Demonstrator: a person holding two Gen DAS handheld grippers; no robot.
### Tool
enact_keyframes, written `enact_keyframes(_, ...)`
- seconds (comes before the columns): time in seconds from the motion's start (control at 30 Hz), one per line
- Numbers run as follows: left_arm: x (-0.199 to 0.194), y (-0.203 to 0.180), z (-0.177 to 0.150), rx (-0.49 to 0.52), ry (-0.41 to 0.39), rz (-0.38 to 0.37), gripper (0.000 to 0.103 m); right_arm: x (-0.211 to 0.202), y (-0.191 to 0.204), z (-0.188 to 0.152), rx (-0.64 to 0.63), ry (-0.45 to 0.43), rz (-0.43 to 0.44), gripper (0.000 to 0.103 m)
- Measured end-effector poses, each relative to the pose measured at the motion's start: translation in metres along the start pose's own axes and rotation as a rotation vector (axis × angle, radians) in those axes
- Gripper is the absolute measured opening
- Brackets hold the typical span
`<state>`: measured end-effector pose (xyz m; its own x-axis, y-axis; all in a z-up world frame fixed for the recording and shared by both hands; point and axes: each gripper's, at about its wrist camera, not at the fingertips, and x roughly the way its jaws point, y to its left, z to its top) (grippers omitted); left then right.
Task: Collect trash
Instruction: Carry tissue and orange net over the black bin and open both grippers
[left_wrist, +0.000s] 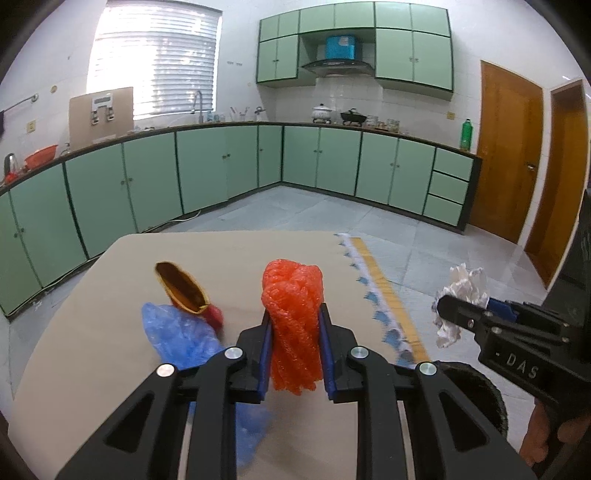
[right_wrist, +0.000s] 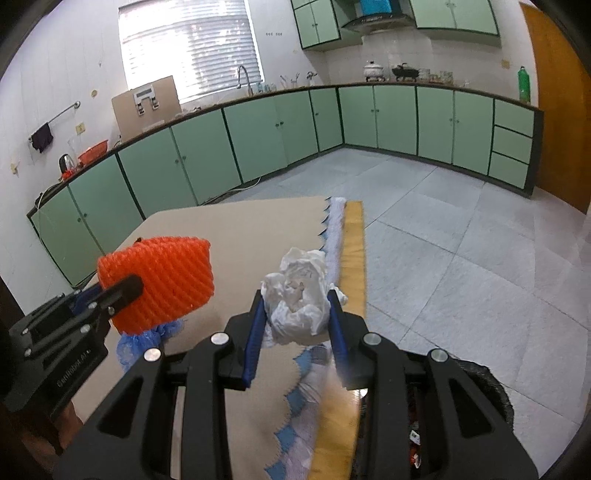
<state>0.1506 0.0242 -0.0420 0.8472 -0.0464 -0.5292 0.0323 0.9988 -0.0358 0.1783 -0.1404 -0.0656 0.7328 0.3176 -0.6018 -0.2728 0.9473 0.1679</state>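
The left gripper (left_wrist: 294, 317) is clenched on an orange foam net (left_wrist: 293, 325), whose twisted body is squeezed between the two blue pads and is seen standing upright above them, raised clear of the table (left_wrist: 92, 350). In the right wrist view the same orange net (right_wrist: 159, 284) is seen bulging out past the black finger of the left gripper (right_wrist: 125, 291), above the left part of the beige table top. The right gripper (right_wrist: 297, 310) is closed on a crumpled white paper ball (right_wrist: 299, 299), which is pinched between its blue pads and held over the scalloped right edge of the table covering; from the left wrist view that paper wad (left_wrist: 461, 299) is seen beyond the table's right edge, gripped by the right gripper (left_wrist: 458, 306), with the floor behind it. On the table, a crumpled blue plastic bag (left_wrist: 177, 332) is left lying to the left of the left gripper, and an open brown and gold wrapper (left_wrist: 183, 291) is seen resting just behind it, touching or overlapping a small red item (left_wrist: 214, 315). A dark round rim (left_wrist: 476, 387) is partly visible below the table's right edge, between the two grippers. Green cabinets (left_wrist: 325, 158) are ranged along the far walls.
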Motion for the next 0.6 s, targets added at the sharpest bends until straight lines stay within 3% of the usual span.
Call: enact_keyframes(0.6, -0.035, -0.097, -0.012, 0.096, -0.001, -0.207, 0.022, -0.085, -0.070, -0.030, 0.083, -0.062, -0.131, 0.031)
